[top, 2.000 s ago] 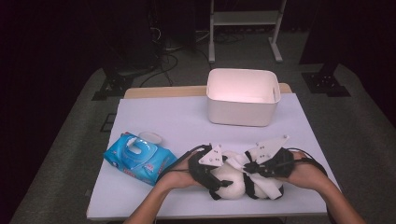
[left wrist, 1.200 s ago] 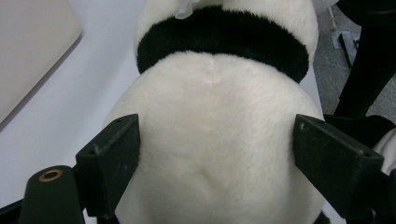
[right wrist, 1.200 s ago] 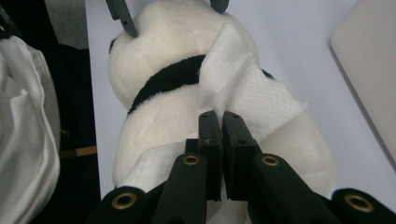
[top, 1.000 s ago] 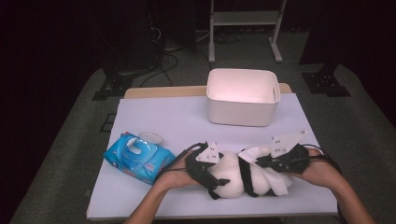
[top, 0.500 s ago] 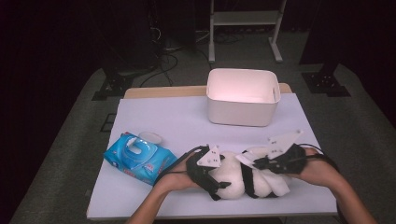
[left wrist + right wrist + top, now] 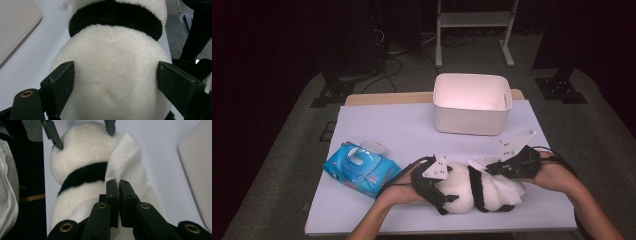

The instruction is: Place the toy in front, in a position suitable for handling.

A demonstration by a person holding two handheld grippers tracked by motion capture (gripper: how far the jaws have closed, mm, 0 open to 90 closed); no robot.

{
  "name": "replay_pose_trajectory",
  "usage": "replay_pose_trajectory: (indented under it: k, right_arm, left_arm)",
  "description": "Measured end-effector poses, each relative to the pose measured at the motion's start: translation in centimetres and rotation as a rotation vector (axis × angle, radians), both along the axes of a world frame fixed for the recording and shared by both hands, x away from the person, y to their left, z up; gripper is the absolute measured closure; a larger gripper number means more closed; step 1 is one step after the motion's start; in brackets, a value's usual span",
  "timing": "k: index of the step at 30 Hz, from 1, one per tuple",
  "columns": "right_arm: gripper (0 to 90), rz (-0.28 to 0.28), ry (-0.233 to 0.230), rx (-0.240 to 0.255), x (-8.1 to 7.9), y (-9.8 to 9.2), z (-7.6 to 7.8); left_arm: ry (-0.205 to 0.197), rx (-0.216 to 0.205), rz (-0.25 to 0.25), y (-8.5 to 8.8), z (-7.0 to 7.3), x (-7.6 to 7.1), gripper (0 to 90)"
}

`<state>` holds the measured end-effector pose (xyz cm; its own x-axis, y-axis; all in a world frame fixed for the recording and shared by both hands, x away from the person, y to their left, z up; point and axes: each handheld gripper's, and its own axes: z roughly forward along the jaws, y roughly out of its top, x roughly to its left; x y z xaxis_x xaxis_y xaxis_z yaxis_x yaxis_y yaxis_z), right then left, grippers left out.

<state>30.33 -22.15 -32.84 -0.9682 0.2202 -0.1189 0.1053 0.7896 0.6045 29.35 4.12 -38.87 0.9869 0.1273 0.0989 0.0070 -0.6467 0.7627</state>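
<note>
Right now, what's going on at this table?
A person is wiping a plush panda at the near edge of the table. The left gripper clasps its white body, while the right gripper is shut on a white wipe laid over the toy. A blue wipes pack and a white bin sit nearby.

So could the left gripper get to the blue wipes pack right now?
Probably not yet: the left gripper is clamped on the plush panda. The wipes pack lies close beside that hand with bare table between, so after letting go, likely yes.
</note>
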Motion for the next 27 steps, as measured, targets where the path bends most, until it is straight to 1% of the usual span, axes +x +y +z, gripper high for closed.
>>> replay_pose_trajectory:
  k: [2, 3, 5, 7, 8, 11, 13, 14, 15, 18, 20, 22, 24, 25, 27]
  right_arm:
    - [86.3, 0.022, 0.011, 0.009, 0.6, 1.1, -0.4]
    - [86.3, 0.024, 0.02, 0.004, 0.9, 1.5, -0.6]
    - [86.3, 0.029, 0.026, 0.0, 1.3, 1.7, -0.6]
    - [86.3, 0.012, 0.026, 0.007, 1.2, 0.9, -0.3]
    - [86.3, 0.005, 0.019, 0.003, 1.1, 0.4, -0.1]
    - [86.3, -0.032, 0.026, 0.019, 0.6, -1.4, 0.2]
    - [86.3, -0.046, 0.023, 0.025, 0.3, -2.0, 0.3]
    - [86.3, -0.044, 0.023, 0.029, 0.3, -2.0, 0.2]
    - [86.2, -0.041, 0.019, 0.023, 0.3, -1.7, 0.2]
    - [86.2, -0.018, 0.012, 0.02, 0.7, -0.3, -0.1]
    - [86.2, -0.005, 0.013, 0.008, 1.0, 0.6, -0.4]
    - [86.2, 0.001, 0.018, 0.008, 1.2, 0.8, -0.5]
    - [86.3, -0.006, 0.031, 0.027, 1.4, 0.2, -0.4]
    - [86.3, -0.014, 0.033, 0.028, 1.4, -0.3, -0.3]
    - [86.3, -0.044, 0.035, 0.039, 1.4, -1.4, -0.1]
  left_arm:
    - [-0.002, 0.0, 0.002, 0.0, 0.0, -0.1, 15.6]
    - [-0.001, 0.0, 0.002, 0.0, 0.0, 0.0, 15.6]
    - [0.003, -0.008, -0.001, 0.2, -0.1, 0.1, 15.7]
    - [0.003, -0.014, -0.008, 0.2, -0.1, 0.1, 15.8]
    - [0.002, -0.013, -0.011, 0.3, -0.1, 0.1, 15.7]
    - [0.002, -0.011, -0.008, 0.2, -0.1, 0.1, 15.7]
    - [-0.002, -0.005, -0.008, 0.1, -0.1, 0.0, 15.7]
    - [-0.004, -0.001, -0.006, 0.1, -0.1, 0.0, 15.7]
    - [-0.005, 0.0, -0.002, 0.1, -0.1, 0.0, 15.7]
    - [-0.006, 0.001, 0.002, 0.1, -0.1, -0.1, 15.7]
    - [-0.009, 0.004, 0.003, 0.1, -0.1, -0.2, 15.7]
    - [-0.007, -0.006, 0.001, 0.1, -0.2, -0.1, 15.8]
    - [-0.009, -0.007, -0.005, 0.1, -0.2, -0.1, 16.0]
    - [-0.007, -0.008, -0.005, 0.1, -0.2, 0.0, 16.0]
    - [-0.008, -0.006, -0.008, 0.1, -0.2, 0.0, 16.0]
